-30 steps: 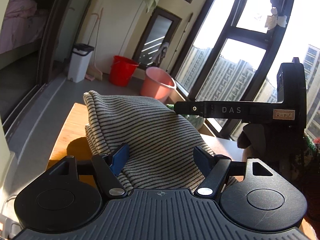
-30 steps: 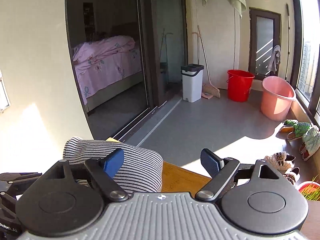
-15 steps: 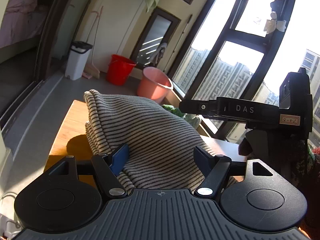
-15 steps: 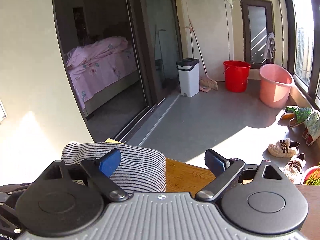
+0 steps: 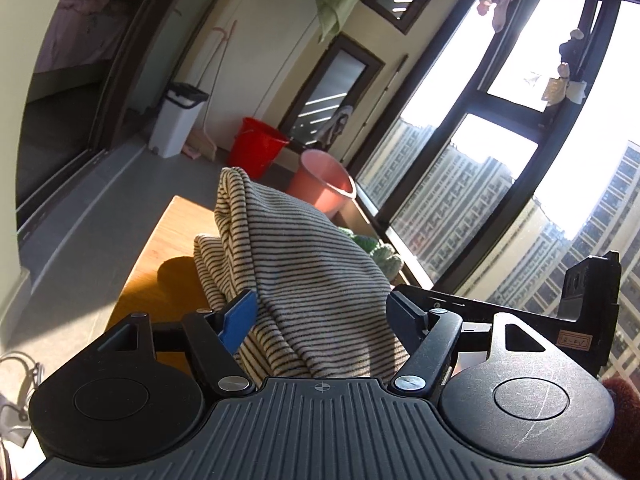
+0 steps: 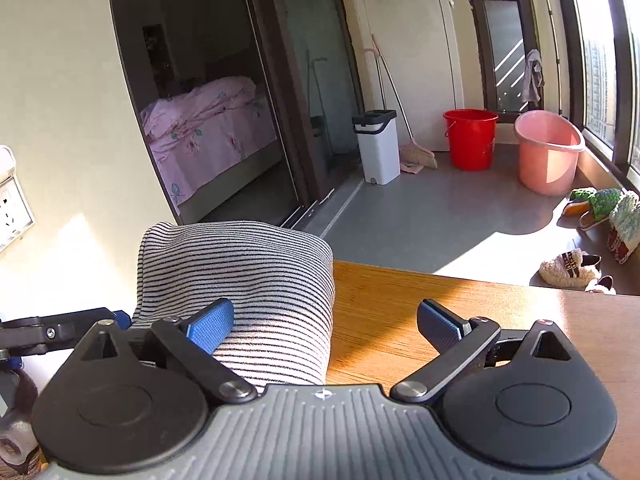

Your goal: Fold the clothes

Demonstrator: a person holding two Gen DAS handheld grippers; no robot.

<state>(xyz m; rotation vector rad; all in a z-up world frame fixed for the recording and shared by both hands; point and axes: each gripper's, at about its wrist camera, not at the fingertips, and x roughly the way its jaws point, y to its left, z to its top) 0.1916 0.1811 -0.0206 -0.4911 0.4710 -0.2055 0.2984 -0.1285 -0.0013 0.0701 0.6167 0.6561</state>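
Wooden table [image 6: 400, 312], striped garment [image 5: 312, 280] between left gripper [image 5: 324, 316]

**Both tools spread wide, side by side**

Left tool [image 5: 322, 312]: fingers wide apart, blue pad of one finger [image 5: 239, 321] lit by sun, the other pad in shade. Striped cloth bulges up between the fingers; the lit pad lies against the fold, no pinch visible. View rolled, so the tool is tilted to one side.

Right tool [image 6: 324, 326]: fingers equally wide apart, roughly level. One pad [image 6: 211, 326] rests on the cloth's top surface; the other hangs above bare worktop, gripping nothing.

Each tool shows in the other's view: the right as a dark bar beside the left's fingers, the left at the right view's edge. No hand clearly visible.
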